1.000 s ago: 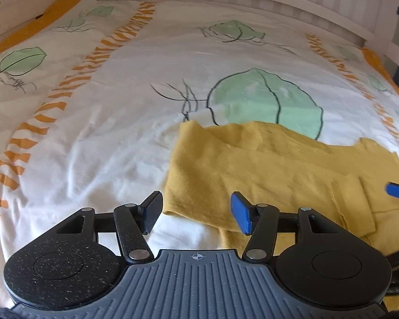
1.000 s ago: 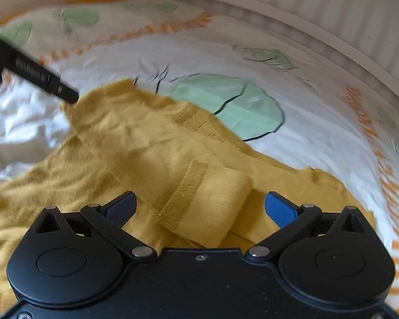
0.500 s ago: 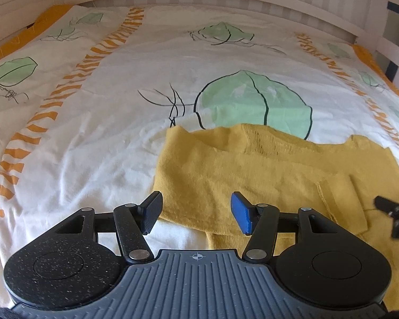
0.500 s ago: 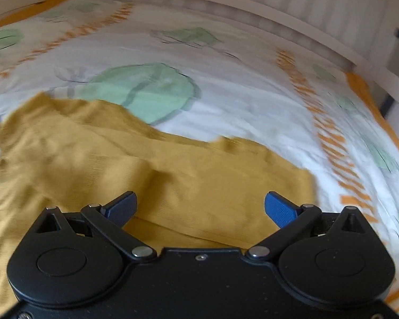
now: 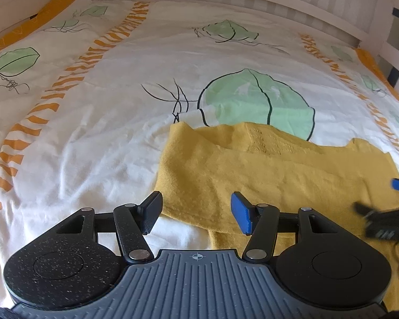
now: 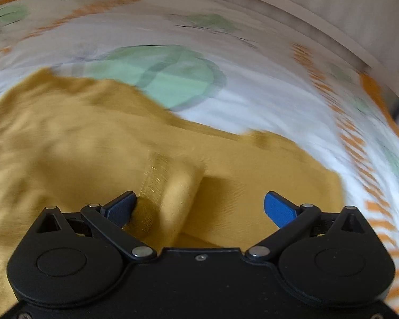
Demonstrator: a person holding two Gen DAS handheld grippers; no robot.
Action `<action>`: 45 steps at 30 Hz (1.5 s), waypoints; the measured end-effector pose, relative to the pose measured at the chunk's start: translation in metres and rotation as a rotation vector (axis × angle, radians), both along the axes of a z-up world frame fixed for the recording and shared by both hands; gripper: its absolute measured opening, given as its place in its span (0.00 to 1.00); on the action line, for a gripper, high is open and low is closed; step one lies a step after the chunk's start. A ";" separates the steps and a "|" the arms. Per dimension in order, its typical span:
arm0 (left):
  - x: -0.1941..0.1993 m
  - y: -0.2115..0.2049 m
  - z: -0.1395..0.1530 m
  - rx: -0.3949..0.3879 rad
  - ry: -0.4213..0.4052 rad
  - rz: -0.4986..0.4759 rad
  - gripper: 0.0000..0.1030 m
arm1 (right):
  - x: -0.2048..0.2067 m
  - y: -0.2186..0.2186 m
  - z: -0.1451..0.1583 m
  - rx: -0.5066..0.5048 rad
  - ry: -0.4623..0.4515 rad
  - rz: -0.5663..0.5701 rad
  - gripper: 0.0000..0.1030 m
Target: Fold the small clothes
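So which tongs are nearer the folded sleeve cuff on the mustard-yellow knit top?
Right. The right tongs are open just over the cuff; the left tongs are open at the garment's opposite edge.

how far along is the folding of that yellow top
Partly done: the yellow top lies on the bedsheet with one sleeve laid across its body. Nothing is held right now: the left gripper and right gripper are both open over the cloth. Left to do: the remaining folds.
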State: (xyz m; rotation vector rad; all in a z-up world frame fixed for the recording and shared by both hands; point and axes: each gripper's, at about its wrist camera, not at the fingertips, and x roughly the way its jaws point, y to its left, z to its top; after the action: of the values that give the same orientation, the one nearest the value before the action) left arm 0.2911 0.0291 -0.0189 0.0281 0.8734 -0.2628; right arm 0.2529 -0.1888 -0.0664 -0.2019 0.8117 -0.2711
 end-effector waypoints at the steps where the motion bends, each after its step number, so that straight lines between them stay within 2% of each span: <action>1: 0.000 0.000 0.000 -0.002 0.000 0.002 0.53 | -0.004 -0.013 0.003 0.002 -0.004 -0.055 0.99; 4: 0.001 -0.002 0.000 -0.007 0.002 -0.001 0.53 | -0.015 -0.045 0.011 0.094 -0.040 -0.120 0.99; 7: 0.001 -0.004 -0.001 0.000 0.005 -0.012 0.53 | -0.022 -0.058 0.014 0.230 -0.066 -0.075 0.97; 9: 0.002 -0.004 -0.002 0.001 0.008 -0.013 0.53 | -0.022 -0.059 0.010 0.302 -0.053 -0.035 0.83; 12: 0.003 -0.001 -0.003 -0.002 0.013 0.000 0.53 | -0.021 -0.054 0.002 0.360 -0.027 -0.018 0.76; 14: 0.004 0.002 -0.003 -0.004 0.015 0.011 0.53 | -0.022 -0.054 -0.001 0.366 -0.034 -0.027 0.71; 16: 0.005 0.003 -0.003 -0.006 0.018 0.017 0.53 | -0.022 -0.054 -0.002 0.372 -0.041 -0.030 0.63; 20: 0.005 0.003 -0.003 -0.003 0.017 0.017 0.53 | -0.024 -0.058 0.003 0.405 -0.047 -0.036 0.40; 23: 0.005 0.003 -0.004 -0.002 0.017 0.011 0.53 | -0.022 -0.058 0.003 0.425 -0.039 -0.033 0.31; 24: 0.005 0.003 -0.004 -0.001 0.018 0.010 0.53 | -0.021 -0.058 0.002 0.434 -0.035 -0.032 0.20; 25: 0.005 0.004 -0.004 -0.001 0.018 0.011 0.53 | -0.021 -0.057 0.002 0.443 -0.035 -0.033 0.14; 28: 0.006 0.007 -0.004 -0.005 0.020 0.017 0.53 | -0.019 -0.054 0.009 0.458 -0.046 -0.023 0.12; 31: 0.006 0.012 -0.006 -0.005 0.024 0.030 0.53 | -0.017 -0.050 0.035 0.453 -0.081 0.013 0.11; 35: 0.007 0.016 -0.008 -0.003 0.035 0.040 0.53 | -0.014 -0.060 0.078 0.410 -0.144 0.031 0.11; 38: 0.007 0.016 -0.007 -0.005 0.031 0.038 0.53 | -0.012 -0.080 0.101 0.324 -0.172 -0.010 0.11; 41: 0.007 0.012 -0.008 -0.004 0.032 0.025 0.53 | -0.010 -0.104 0.105 0.280 -0.168 -0.065 0.11; 45: 0.006 0.004 -0.012 0.017 0.040 -0.004 0.53 | -0.003 -0.132 0.088 0.280 -0.110 -0.133 0.11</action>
State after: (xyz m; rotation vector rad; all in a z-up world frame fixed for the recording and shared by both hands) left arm 0.2969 0.0333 -0.0308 0.0404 0.9156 -0.2600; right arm 0.2499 -0.3206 0.0215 0.1291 0.7462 -0.2879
